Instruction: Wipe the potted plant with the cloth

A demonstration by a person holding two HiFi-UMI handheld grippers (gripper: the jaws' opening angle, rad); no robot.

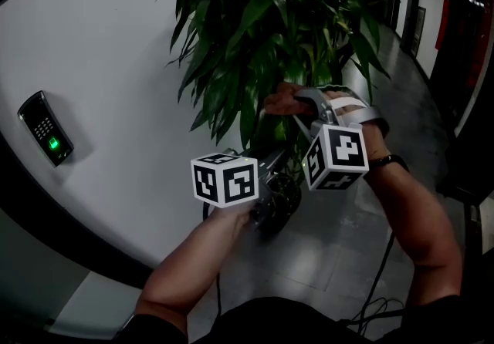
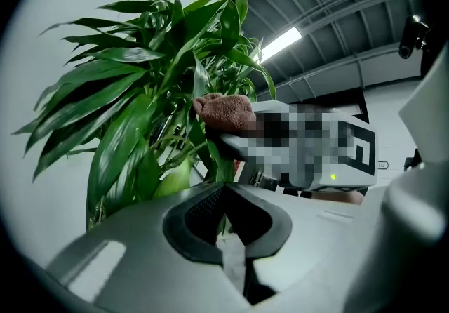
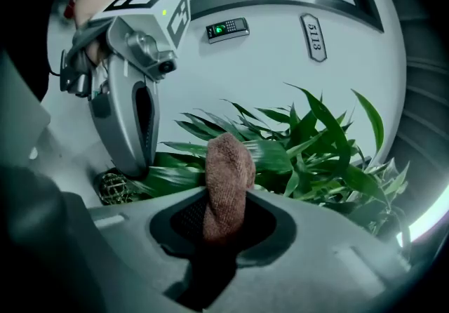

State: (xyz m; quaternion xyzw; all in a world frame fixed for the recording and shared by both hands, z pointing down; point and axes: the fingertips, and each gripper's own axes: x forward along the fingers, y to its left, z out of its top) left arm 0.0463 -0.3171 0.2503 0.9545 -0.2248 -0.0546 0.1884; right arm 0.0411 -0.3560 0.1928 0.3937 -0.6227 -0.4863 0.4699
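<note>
The brown cloth point(image 3: 228, 178) was clamped in the right gripper point(image 3: 226, 224) and laid against leaves of the potted plant point(image 1: 262, 26), centre of the head view. The left gripper point(image 2: 224, 217) was seen lower left, its 2 jaws closed.

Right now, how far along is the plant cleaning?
Done: the brown cloth is clamped in the right tool. In hand: the cloth lies against leaves in the middle of the potted plant, while the left tool, closed, sits lower among the foliage. Left: probably most of the wiping, though the leaves show no sign of which are already clean.
</note>
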